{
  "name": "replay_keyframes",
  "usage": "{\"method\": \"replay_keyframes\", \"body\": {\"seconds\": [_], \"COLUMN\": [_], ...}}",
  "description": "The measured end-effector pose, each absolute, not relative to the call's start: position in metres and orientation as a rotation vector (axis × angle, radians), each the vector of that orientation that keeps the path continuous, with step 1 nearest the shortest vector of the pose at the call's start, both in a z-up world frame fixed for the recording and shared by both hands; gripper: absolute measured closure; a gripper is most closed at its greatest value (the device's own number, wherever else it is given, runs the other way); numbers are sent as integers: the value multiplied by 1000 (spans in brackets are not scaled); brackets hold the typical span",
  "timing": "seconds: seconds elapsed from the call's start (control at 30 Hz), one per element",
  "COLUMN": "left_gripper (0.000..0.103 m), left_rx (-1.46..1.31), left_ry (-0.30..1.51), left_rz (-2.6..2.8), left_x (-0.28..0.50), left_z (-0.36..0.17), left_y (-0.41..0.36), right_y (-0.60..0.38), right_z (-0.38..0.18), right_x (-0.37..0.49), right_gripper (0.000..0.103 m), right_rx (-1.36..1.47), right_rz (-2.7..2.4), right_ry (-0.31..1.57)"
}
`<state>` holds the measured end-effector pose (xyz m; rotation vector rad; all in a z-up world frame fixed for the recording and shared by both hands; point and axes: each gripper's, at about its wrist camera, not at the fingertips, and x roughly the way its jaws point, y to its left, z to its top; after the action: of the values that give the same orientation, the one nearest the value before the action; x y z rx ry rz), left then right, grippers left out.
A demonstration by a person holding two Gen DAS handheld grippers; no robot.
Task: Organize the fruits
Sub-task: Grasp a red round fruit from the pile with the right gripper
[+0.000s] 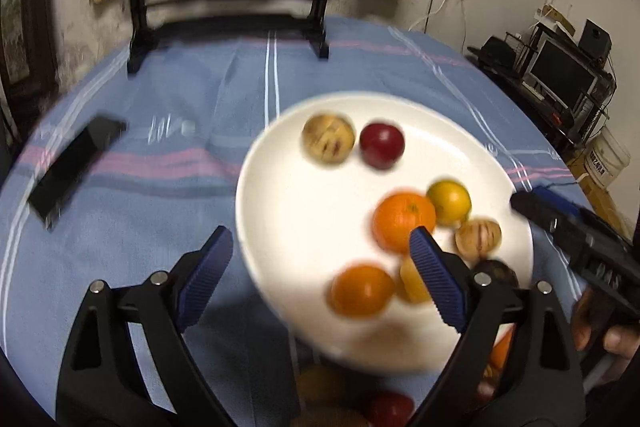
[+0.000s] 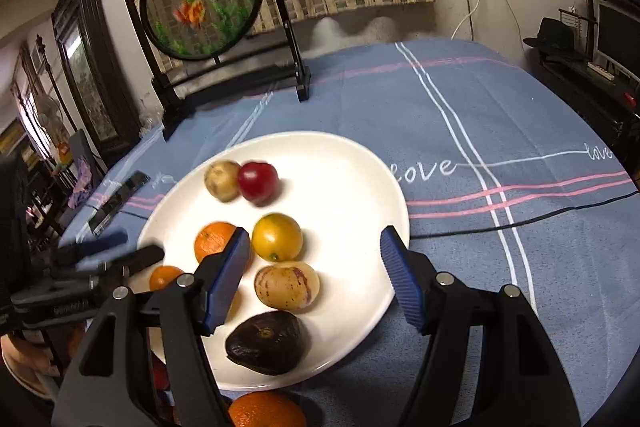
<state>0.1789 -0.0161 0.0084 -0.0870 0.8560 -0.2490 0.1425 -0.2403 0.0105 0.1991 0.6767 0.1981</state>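
Our left black two-finger gripper with blue ribbed pads (image 1: 320, 255) gapes wide and our right one (image 2: 316, 263) stands about half open; neither holds anything. On the round white ceramic plate (image 2: 352, 171) we already count eight fruits, among them a red apple (image 2: 258, 181) and a dark avocado (image 2: 266, 343). We judge the sorting well along, though an orange (image 2: 266, 409) and others wait off the plate's near edge

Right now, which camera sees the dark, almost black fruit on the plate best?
The right wrist view: the dark fruit lies whole and sharp near the white plate's front edge. In the left wrist view only a blurred sliver peeks out behind the left gripper's finger.
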Motion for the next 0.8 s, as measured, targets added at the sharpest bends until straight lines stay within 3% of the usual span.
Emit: {"method": "replay_keyframes", "body": {"seconds": [0.1, 0.2, 0.43, 0.8], "left_gripper": [11, 3, 3, 3], "left_rx": [-84, -49, -32, -53], "left_ry": [885, 833, 887, 920], "left_rz": [-288, -243, -249, -278], "left_x": [159, 125, 83, 57], "left_z": [11, 14, -8, -22], "left_y": [-9, 2, 12, 19], "right_y": [-241, -242, -247, -239], "right_z": [15, 13, 13, 15], "right_x": [137, 135, 100, 2], "right_gripper": [35, 35, 35, 35], "right_rx": [197, 213, 272, 95], "right_rz": [202, 213, 217, 310], "right_ry": [642, 653, 721, 733]}}
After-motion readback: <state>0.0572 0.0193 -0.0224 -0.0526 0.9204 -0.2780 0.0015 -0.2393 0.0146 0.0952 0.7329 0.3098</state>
